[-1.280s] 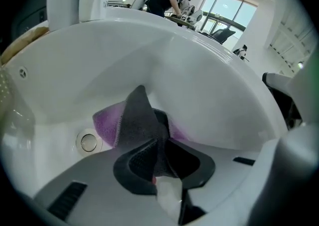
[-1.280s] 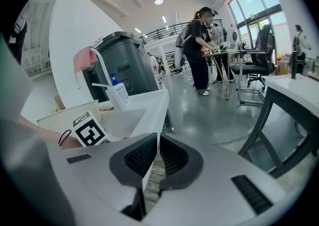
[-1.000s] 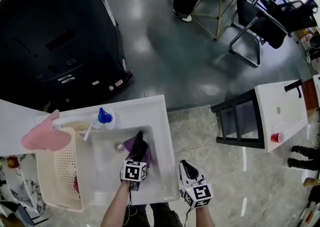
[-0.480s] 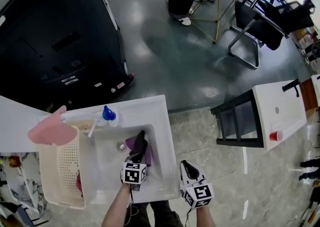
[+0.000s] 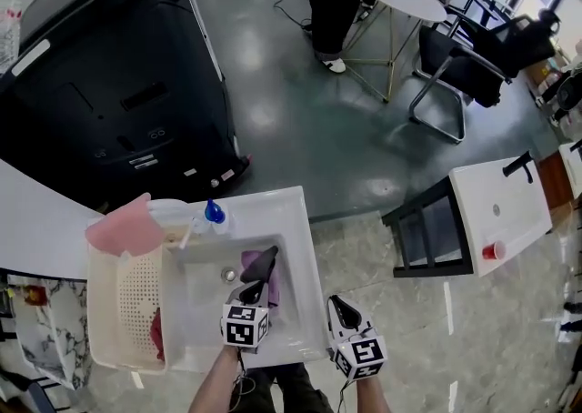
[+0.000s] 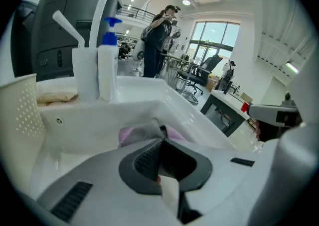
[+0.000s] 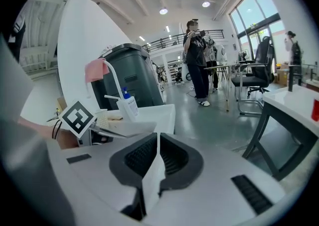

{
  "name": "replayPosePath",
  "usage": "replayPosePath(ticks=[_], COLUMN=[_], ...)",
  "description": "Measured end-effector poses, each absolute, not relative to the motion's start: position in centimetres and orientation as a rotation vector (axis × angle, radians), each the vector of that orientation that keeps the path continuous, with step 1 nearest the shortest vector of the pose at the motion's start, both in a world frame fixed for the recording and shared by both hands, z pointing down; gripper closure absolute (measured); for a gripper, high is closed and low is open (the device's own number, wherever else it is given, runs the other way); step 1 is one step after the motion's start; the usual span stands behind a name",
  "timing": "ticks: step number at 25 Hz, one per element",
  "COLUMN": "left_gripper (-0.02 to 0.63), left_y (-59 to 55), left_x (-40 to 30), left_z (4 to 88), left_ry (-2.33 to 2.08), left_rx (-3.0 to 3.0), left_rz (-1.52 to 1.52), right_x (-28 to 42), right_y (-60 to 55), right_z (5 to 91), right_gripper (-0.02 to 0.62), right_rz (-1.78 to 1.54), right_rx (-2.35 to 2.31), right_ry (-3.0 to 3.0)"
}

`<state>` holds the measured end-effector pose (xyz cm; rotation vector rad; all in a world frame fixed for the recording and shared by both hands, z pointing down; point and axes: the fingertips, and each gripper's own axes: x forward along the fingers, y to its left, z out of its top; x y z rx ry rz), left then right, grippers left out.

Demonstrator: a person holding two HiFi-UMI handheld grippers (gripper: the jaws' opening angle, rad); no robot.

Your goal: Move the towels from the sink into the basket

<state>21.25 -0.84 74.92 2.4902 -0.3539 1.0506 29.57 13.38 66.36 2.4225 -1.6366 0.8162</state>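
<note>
Pinches a purple towel (image 5: 274,285) with the left claw (image 5: 267,256) above the sink (image 5: 298,216); holds the right claw (image 5: 336,301) pressed together, empty, near the sink's front corner.

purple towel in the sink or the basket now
Over the sink, not the basket: head view shows the purple towel inside the sink's rim, pinched in the left gripper's shut jaws.

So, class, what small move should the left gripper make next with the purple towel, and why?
Probably swing the left gripper across to the basket on the sink's left. Its jaws are shut on the purple towel, which hangs from them over the basin, and the basket stands open right beside the sink.
</note>
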Motion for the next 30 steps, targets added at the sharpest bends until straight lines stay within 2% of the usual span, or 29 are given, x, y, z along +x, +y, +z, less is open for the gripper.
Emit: replayPosePath(ticks=[17, 30], left_gripper=[0.589, 0.589], left_y=[0.8, -2.1], left_x=[20.6, 16.1], left_z=[57.6, 52.2], left_ry=[-0.347, -0.529], left_rx=[2.744, 2.794], left_rz=[0.698, 0.569], right_x=[28.4, 24.7], right_y=[11.7, 6.1], right_z=[57.5, 54.3], right_gripper=[0.554, 0.554], right_rz=[0.586, 0.51], right_rx=[2.455, 2.336], right_ry=[-1.751, -1.96])
